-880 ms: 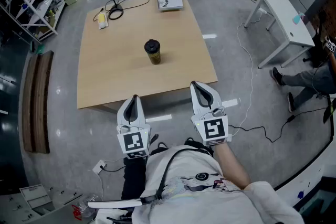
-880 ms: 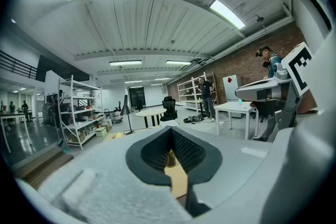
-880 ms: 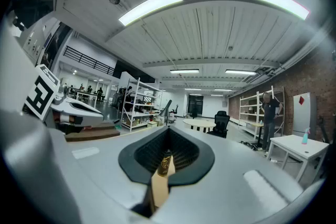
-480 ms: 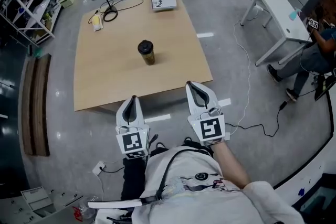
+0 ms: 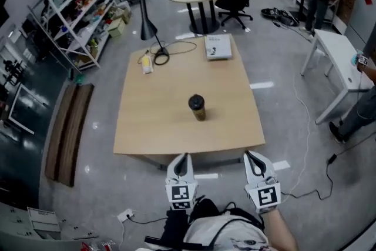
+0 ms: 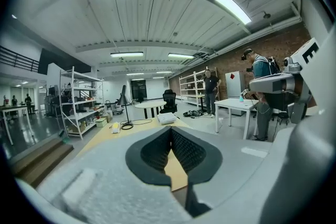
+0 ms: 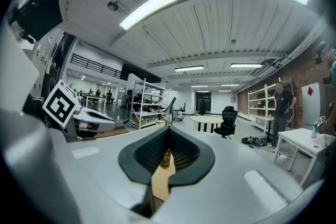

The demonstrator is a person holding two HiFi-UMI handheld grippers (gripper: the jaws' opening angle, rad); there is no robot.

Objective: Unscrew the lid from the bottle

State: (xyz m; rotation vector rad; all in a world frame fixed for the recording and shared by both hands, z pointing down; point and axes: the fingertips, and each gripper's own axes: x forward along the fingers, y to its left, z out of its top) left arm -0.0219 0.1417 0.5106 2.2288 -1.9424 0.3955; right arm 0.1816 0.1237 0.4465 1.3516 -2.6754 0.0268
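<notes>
Wooden table (image 5: 147,120) with capped bottle (image 5: 198,107) and book (image 5: 218,46), cover print illegible.

Bottle (image 5: 198,111): one, small, with an olive-amber body. It stands upright on the light wooden bench (image 5: 153,120). Position is roughly mid-bench, a little nearer the near edge than the far one, with bare wood on all sides.

Lid (image 5: 196,101): black and round, seated on top of the bottle and covering its mouth. It sits level with no visible tilt. Thread engagement cannot be judged at this size.

In the right gripper view the bottle (image 7: 166,159) shows small and far off. It is upright on the bench top, with a dark top above the amber body. Label and contents are not resolvable.
</notes>
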